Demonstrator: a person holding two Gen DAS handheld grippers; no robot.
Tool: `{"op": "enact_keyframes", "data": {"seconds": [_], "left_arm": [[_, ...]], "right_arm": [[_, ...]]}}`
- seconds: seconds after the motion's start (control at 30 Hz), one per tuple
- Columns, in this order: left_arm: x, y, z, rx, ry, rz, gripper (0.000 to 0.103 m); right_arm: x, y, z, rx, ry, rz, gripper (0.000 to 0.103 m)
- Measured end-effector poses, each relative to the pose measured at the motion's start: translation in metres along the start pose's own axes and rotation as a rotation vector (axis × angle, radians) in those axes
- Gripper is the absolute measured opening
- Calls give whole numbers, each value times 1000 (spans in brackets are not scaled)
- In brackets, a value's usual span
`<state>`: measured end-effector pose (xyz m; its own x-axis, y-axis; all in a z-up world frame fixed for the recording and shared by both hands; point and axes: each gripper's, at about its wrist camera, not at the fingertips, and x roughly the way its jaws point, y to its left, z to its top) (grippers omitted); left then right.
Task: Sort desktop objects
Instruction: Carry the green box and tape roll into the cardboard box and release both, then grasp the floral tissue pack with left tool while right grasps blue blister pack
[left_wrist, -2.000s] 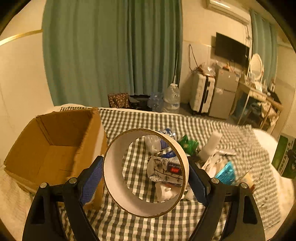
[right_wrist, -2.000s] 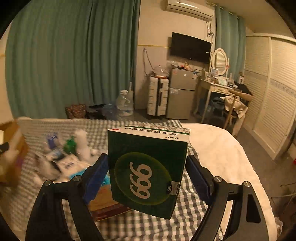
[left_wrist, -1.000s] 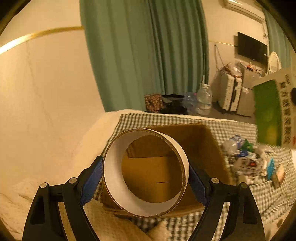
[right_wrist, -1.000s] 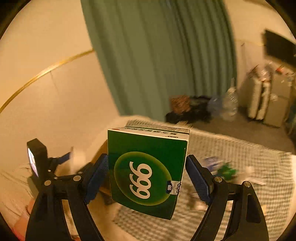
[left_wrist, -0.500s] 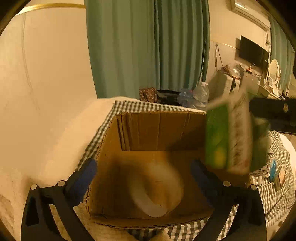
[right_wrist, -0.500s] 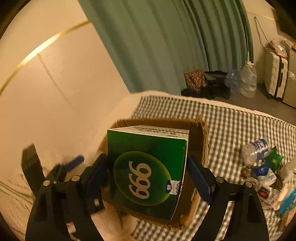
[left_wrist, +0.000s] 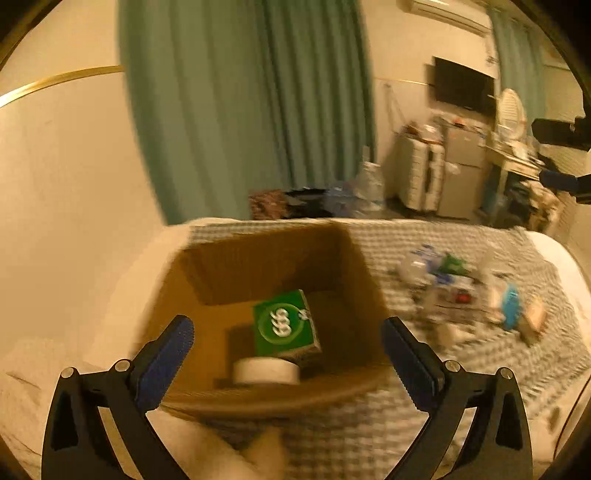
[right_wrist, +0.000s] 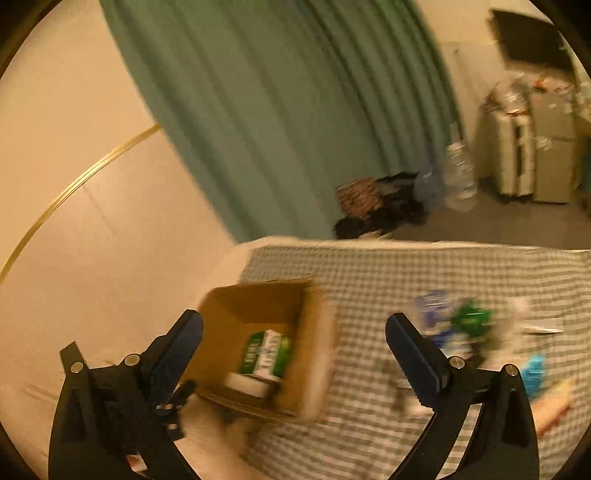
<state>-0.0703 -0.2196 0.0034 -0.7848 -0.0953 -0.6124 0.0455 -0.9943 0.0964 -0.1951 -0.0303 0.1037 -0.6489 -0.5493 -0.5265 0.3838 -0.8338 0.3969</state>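
An open cardboard box (left_wrist: 207, 280) stands at the left end of a checked cloth. Inside it a green carton marked 999 (left_wrist: 282, 326) lies tilted, leaning over a white tape roll (left_wrist: 266, 370) that lies flat on the box floor. My left gripper (left_wrist: 286, 332) hovers above the box's near rim, open wide, with nothing between its pads. My right gripper (right_wrist: 294, 325) is higher, its jaws still opening and nothing between them. From there the box (right_wrist: 258, 295), the carton (right_wrist: 266, 354) and the roll (right_wrist: 245, 384) show below. Both views are motion-blurred.
A pile of small items (left_wrist: 461, 291) with a bottle and packets lies on the checked cloth (right_wrist: 406, 273) right of the box. A cream wall is at the left, a green curtain (left_wrist: 240, 110) behind. Bags, water jugs and a suitcase (right_wrist: 513, 155) stand on the floor beyond.
Both grippers swung left over the box. The left one let go of the tape roll, the right one the green carton; both now lie in the box, and the jaws stand wide.
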Motion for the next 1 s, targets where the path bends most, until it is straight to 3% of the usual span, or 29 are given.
{"op": "enact_keyframes", "data": {"seconds": [0.23, 0.4, 0.57, 0.7, 0.9, 1.0], "left_arm": [[2, -86, -2, -9, 43, -115, 103], [36, -147, -4, -26, 99, -155, 103], [75, -191, -4, -67, 153, -170, 103], [111, -215, -6, -176, 210, -174, 103], [160, -222, -19, -523, 297, -101, 103], [167, -236, -28, -512, 290, -46, 103]], "right_arm": [[-82, -95, -21, -39, -82, -261, 100], [-98, -156, -59, -38, -91, -381, 100], [-81, -208, -108, -47, -42, -469, 100], [-62, -248, -140, -64, -5, -505, 100], [-39, -297, -152, 48, 54, -468, 100], [-31, -301, -149, 3, 21, -468, 100]]}}
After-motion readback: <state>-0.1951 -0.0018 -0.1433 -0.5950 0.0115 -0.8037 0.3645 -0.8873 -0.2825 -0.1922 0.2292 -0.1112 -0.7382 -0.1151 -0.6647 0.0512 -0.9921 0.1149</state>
